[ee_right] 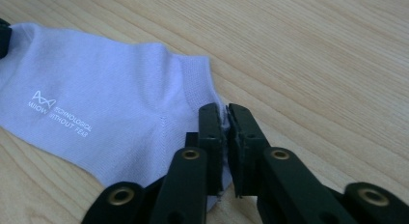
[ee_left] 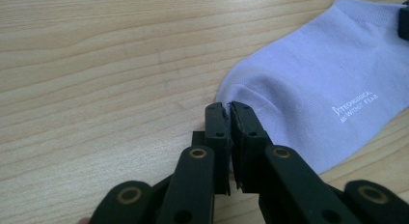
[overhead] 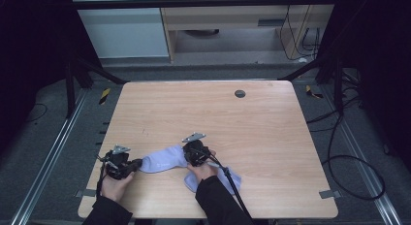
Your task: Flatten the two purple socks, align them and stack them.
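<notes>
left claw (ee_left: 228, 108): grips sock (ee_left: 313, 89) toe | right claw (ee_right: 224, 109): grips cuff

Both forearms wear dark, near-black sleeves reaching to the wrists. The left gripper (overhead: 138, 163) and the right gripper (overhead: 185, 148) have chunky black bodies, each topped by a grey three-cornered plate. A black cable trails back from each. Up close, their matte black jaws are flat bars on linked arms with brass-coloured rivets at the pivots and small dark screw holes near the tips
</notes>
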Demonstrator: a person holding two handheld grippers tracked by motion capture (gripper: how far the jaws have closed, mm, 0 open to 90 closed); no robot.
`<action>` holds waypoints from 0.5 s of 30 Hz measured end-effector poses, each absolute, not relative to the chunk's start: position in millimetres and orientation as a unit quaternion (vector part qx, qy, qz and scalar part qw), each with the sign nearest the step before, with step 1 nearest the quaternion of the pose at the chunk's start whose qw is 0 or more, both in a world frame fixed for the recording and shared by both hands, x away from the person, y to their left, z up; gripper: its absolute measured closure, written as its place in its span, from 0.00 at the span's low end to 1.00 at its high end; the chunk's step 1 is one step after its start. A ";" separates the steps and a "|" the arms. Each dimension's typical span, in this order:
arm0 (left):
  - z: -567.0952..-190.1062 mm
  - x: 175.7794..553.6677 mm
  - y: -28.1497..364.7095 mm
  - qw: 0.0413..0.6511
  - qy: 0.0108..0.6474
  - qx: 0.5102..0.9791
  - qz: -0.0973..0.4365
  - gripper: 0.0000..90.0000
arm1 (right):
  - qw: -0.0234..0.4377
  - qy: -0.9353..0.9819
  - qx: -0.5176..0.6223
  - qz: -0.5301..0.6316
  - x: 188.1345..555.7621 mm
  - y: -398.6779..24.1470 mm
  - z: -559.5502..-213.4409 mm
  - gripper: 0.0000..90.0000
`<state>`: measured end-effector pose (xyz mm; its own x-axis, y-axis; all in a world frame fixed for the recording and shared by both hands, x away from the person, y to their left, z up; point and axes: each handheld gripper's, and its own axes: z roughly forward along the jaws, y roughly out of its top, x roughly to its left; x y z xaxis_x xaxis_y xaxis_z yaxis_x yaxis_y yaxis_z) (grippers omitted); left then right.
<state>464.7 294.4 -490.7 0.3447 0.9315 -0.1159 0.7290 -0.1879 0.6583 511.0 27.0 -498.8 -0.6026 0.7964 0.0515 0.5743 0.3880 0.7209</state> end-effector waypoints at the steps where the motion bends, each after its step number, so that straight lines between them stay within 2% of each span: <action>1: -490.0 464.7 294.0 0.320 0.550 0.756 0.156 0.96 | 0.156 0.819 0.418 0.360 511.0 27.2 -498.6 0.96; 15: -464.7 451.5 284.8 0.378 0.525 0.748 0.151 0.97 | 0.143 0.804 0.412 0.403 493.6 6.9 -462.8 0.97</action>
<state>451.5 284.8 -464.7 0.4038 0.8989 -0.1704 0.6703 -0.1640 0.7237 493.6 6.9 -462.8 -0.6188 0.7788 0.1024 0.5482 0.3349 0.7663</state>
